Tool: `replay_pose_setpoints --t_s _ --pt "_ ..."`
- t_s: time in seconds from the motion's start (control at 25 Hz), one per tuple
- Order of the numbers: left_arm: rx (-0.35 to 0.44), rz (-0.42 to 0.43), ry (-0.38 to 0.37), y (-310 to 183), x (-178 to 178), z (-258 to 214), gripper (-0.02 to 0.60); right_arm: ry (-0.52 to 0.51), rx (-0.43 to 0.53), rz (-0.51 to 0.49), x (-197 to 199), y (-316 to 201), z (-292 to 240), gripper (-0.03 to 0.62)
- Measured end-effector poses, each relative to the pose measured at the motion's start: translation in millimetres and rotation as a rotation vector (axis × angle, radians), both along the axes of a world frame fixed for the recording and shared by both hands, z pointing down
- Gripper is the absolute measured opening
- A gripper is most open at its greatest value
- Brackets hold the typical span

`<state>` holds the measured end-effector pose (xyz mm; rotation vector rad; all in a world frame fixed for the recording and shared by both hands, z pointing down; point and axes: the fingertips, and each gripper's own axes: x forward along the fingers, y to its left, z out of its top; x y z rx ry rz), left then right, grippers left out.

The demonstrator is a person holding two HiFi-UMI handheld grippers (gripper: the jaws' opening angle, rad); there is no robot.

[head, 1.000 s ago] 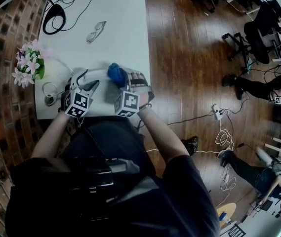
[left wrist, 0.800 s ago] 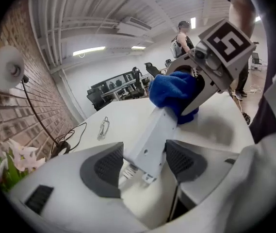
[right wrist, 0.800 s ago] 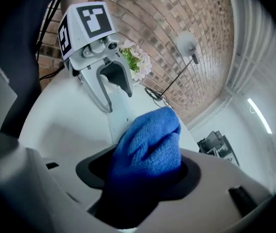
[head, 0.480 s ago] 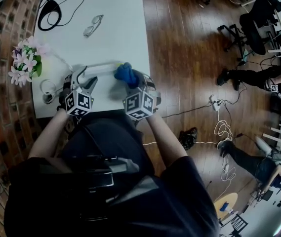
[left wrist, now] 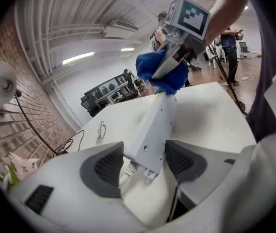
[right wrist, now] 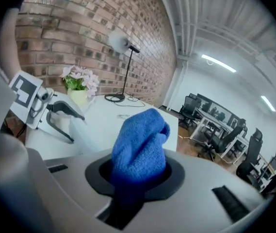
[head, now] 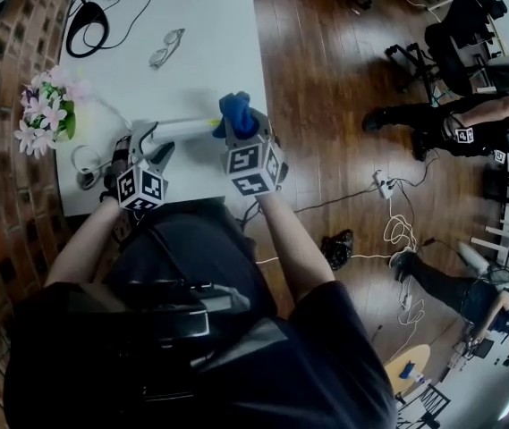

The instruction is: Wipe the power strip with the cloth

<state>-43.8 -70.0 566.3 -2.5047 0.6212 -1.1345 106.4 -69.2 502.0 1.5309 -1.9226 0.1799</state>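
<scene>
Blue cloth (right wrist: pixel 140 140), soft and bunched, sits pinched in the right gripper (right wrist: pixel 138 174), whose fingers have just been closing on it. We hold the power strip (left wrist: pixel 153 125) by its near end in the left gripper (left wrist: pixel 145 163), fingers clamped on its sides, raised over the table (head: pixel 209 52). It looks stiff, light and smooth, so the narrow flanks suit gripping. The cloth seems to touch its far end; no view shows us its socket face.
</scene>
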Motion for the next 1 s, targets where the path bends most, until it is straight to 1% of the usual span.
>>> replay_pose_setpoints --t_s 0.08,0.12,0.24,0.32,0.4,0.48,0.52,0.56,0.6,0.64,0.68,0.76,0.84,1.0 --pt "0.023 0.006 -0.004 2 1 0 0.295 0.038 -0.04 -0.023 -9 5 16 0.077" --pt "0.035 0.009 -0.006 3 1 0 0.294 0.039 -0.048 -0.022 -11 9 22 0.077" --pt "0.058 0.01 -0.004 5 -1 1 0.279 -0.009 -0.029 0.025 -12 17 28 0.067" --pt "0.04 0.001 0.014 5 -4 2 0.279 -0.056 -0.022 0.062 -12 17 30 0.067" --pt "-0.032 -0.023 0.058 6 -5 1 0.279 -0.09 -0.014 0.082 -12 18 31 0.064" --pt "-0.152 -0.053 0.115 7 -7 -1 0.274 -0.111 -0.006 0.093 -12 19 30 0.063" --pt "-0.221 -0.064 0.143 6 -9 0 0.247 -0.119 0.0 0.098 -12 20 30 0.063" --pt "-0.288 -0.068 0.166 6 -10 2 0.234 -0.128 0.005 0.106 -12 20 30 0.063" --pt "-0.344 -0.064 0.184 5 -9 2 0.233 -0.142 0.006 0.116 -12 20 30 0.063" --pt "-0.383 -0.054 0.191 5 -8 1 0.233 -0.161 0.002 0.129 -12 21 31 0.064" --pt "-0.406 -0.041 0.185 5 -6 0 0.233 -0.183 -0.005 0.145 -12 22 31 0.063" --pt "-0.418 -0.019 0.16 5 -6 0 0.236 -0.219 -0.018 0.175 -12 23 33 0.063" --pt "-0.413 -0.01 0.154 6 -6 1 0.236 -0.237 -0.028 0.192 -11 24 33 0.063" --pt "-0.402 -0.007 0.166 7 -6 1 0.236 -0.241 -0.051 0.213 -11 25 33 0.063"
